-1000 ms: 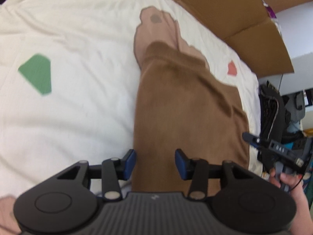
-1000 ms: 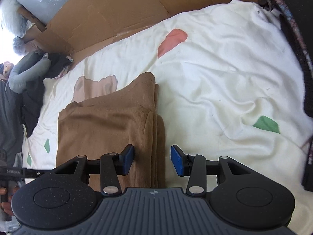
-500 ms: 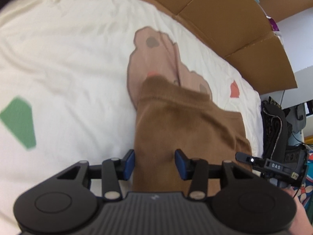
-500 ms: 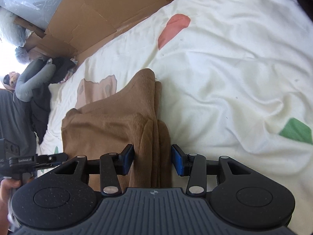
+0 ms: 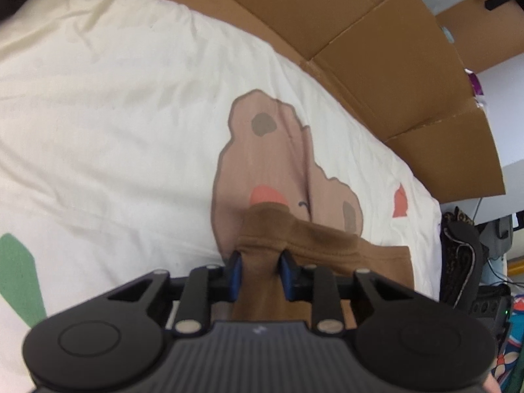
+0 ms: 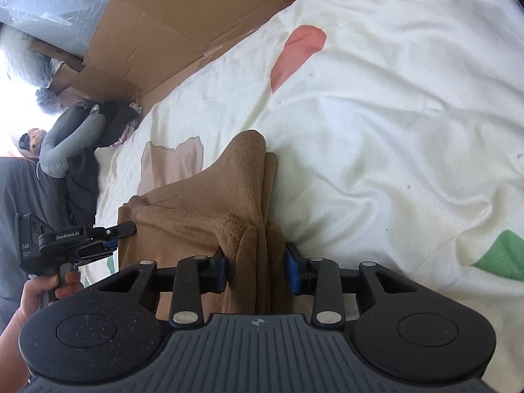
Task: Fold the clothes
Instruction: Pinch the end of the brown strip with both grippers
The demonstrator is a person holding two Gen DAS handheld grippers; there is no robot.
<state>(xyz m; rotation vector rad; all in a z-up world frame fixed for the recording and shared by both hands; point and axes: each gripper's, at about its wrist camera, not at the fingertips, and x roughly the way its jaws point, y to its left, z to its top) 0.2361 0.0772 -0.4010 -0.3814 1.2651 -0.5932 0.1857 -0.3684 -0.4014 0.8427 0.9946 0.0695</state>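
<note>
Garment: a brown fleece garment (image 6: 203, 216), already folded into a thick stack, lies on the bed (image 6: 376, 131), over the bear print (image 5: 262, 163) on the cream cover.
Left tool: the left tool (image 5: 260, 270) is closing on the garment's near hem; the blue pads (image 5: 236, 271) pinch a bunched ridge of brown cloth between them. A second ago they stood wider, astride flat fabric.
Right tool: the right tool (image 6: 257, 268) is closing too, its pads pressing the layered folded edge from both sides. Earlier the jaws were spread with the edge only lying between them.
Seen across: in the right wrist view the left tool (image 6: 118, 231) sits at the far corner of the garment, a hand (image 6: 39, 291) gripping its handle.
What has changed: both tools have come down and forward onto the cloth and narrowed from a loose straddle to a grip, so the garment's near end is now taken at both corners.
Meaning for the task: judging by this, the grasp for the next fold is nearly made; lifting and carrying the near end over looks like the step to follow.
Risk: the right side holds several layers, and a lower one may slip free.
Surroundings: flattened cardboard (image 5: 376, 49) lines the far side of the bed.
</note>
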